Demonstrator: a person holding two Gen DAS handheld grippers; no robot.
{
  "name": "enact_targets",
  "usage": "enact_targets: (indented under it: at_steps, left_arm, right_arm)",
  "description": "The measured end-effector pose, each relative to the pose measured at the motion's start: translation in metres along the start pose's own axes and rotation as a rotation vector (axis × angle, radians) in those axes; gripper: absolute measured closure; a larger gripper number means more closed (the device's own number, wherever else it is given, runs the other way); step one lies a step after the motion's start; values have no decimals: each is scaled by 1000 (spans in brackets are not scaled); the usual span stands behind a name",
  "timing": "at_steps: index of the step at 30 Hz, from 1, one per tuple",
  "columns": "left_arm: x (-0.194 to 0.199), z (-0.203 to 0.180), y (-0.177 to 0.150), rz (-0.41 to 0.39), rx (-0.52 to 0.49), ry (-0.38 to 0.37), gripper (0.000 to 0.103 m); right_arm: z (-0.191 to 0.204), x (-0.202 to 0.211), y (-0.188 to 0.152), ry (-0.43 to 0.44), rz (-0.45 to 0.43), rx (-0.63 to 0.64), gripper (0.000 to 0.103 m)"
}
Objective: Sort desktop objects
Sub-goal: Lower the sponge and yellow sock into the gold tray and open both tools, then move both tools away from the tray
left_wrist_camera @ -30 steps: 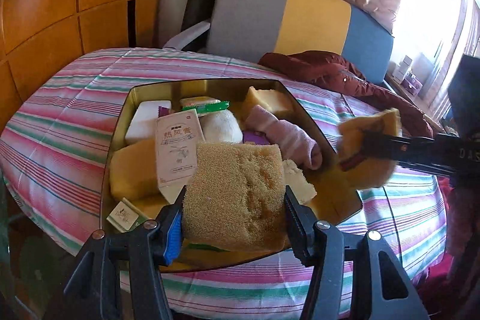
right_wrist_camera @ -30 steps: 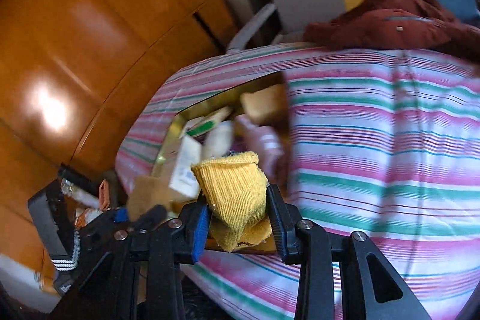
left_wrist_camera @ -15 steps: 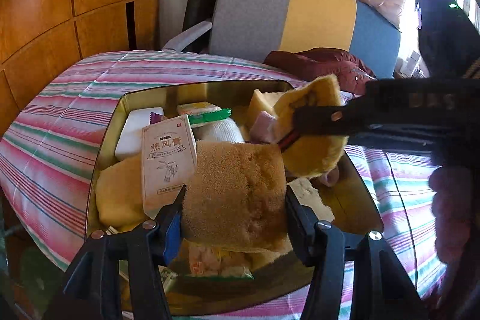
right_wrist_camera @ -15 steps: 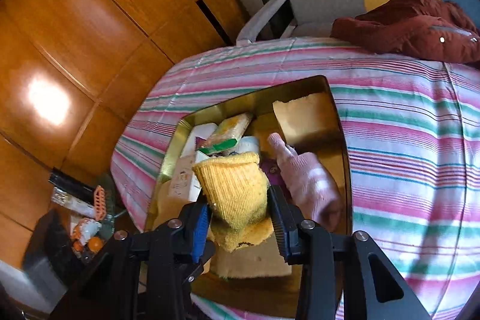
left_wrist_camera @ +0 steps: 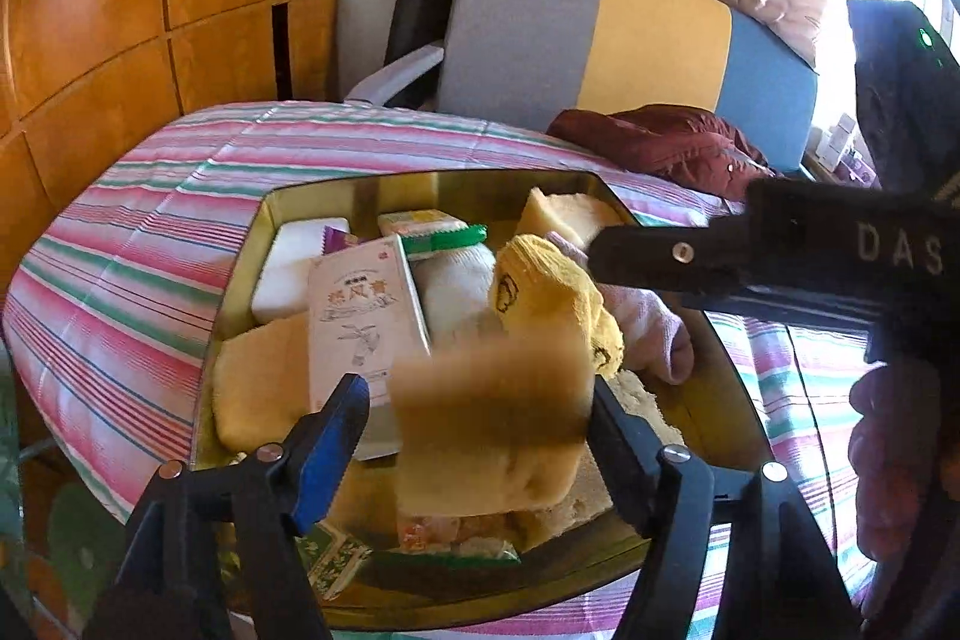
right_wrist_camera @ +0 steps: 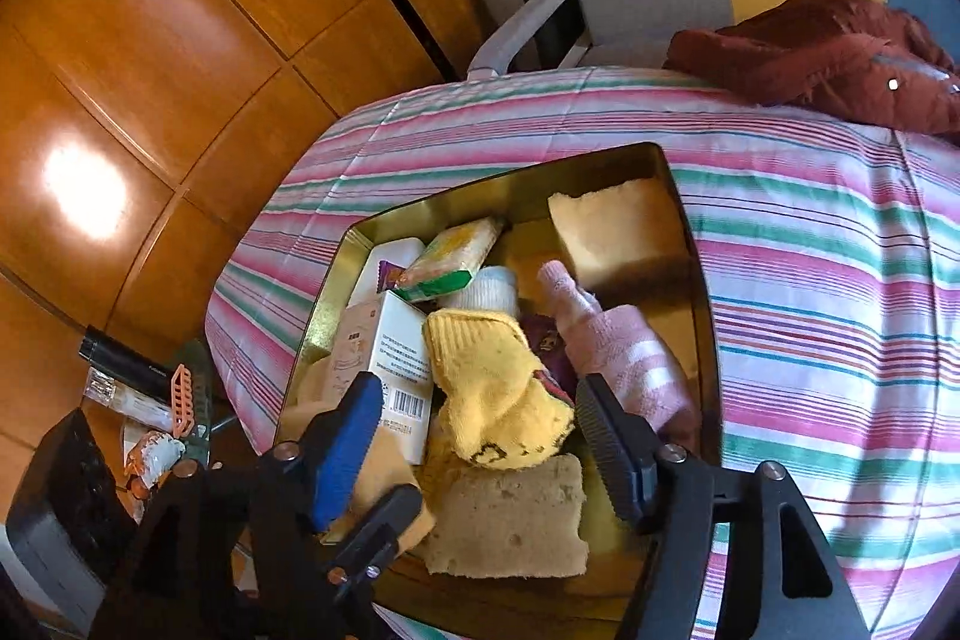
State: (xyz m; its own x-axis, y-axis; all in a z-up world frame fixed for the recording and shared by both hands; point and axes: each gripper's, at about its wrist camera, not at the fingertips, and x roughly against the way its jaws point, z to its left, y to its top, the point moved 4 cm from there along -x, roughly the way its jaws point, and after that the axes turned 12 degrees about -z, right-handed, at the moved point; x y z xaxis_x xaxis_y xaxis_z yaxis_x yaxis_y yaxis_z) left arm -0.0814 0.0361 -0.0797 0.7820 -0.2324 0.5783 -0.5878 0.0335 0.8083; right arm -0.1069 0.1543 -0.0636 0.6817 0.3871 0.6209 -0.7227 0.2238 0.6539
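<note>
A gold tin on the striped cloth holds a heap of things. My left gripper hangs over its near end with its jaws opening. A brown sponge, blurred, slips down between them, clear of the blue pad. My right gripper is above the tin's middle, jaws also opening. A yellow sock lies loose between the fingers on the heap, beside a pink sock and a white box. From the right wrist the brown sponge shows just below the yellow sock.
The tin also holds a white sock, a yellow sponge, a white block and a green-edged packet. A maroon jacket lies behind it, near a chair. A cluttered low stand sits left.
The right gripper swung in over the tin with the yellow sock and let it go onto the heap. The left jaws spread and the brown sponge slid out of their grip.
</note>
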Motion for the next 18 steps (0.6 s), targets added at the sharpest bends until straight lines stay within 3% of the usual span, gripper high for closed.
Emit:
enact_targets:
  at_steps: [13, 18]
  left_arm:
    - [45, -6, 19, -100, -58, 93, 26]
    - [62, -10, 21, -145, -83, 105, 26]
  right_arm:
    - [-19, 33, -29, -86, -52, -17, 20]
    - [-24, 55, -33, -119, -120, -23, 17]
